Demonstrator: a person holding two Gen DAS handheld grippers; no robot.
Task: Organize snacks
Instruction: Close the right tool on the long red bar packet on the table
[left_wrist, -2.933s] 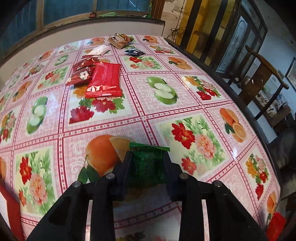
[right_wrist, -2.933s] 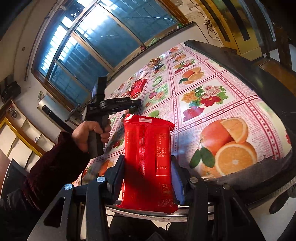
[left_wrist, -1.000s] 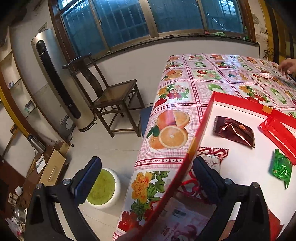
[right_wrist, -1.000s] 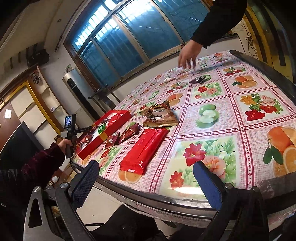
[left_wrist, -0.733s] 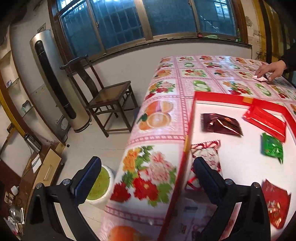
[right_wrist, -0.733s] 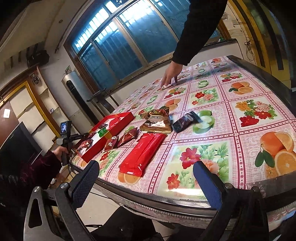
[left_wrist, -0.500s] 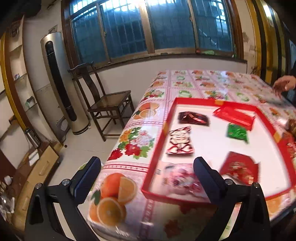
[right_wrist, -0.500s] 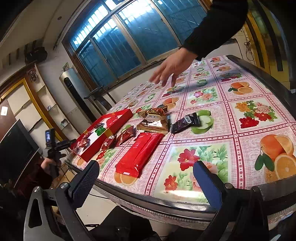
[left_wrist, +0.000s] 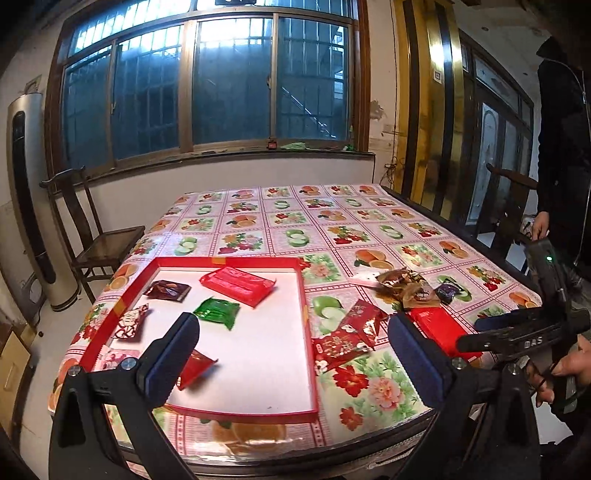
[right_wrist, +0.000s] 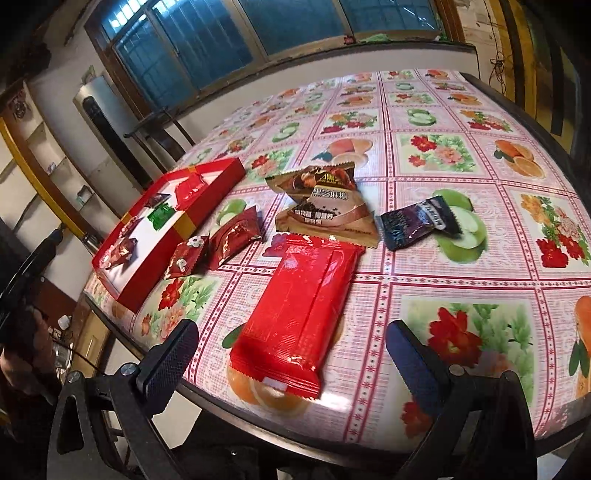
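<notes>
A red tray (left_wrist: 309, 350) with a white floor holds a long red packet (left_wrist: 238, 284), a green packet (left_wrist: 218, 312), a dark brown packet (left_wrist: 168, 290) and several small red ones. My left gripper (left_wrist: 295, 354) is open and empty, low over the tray's near right corner. On the cloth lies another long red packet (right_wrist: 303, 310), directly ahead of my open, empty right gripper (right_wrist: 291, 362). Beyond it sit a brown packet (right_wrist: 325, 203), a dark purple packet (right_wrist: 417, 221) and two small red packets (right_wrist: 236, 236). The tray (right_wrist: 147, 280) is to their left.
The flowered tablecloth (left_wrist: 295, 221) covers the table to the far wall. A wooden chair (left_wrist: 92, 236) stands at the left. A person in black (left_wrist: 561, 147) stands by another chair at the right. A hand (left_wrist: 565, 373) grips the right tool's handle.
The left view has swung from the tray's left edge to face the whole tray and table. My right gripper has come closer to the long red packet. The other person's hand has left the table.
</notes>
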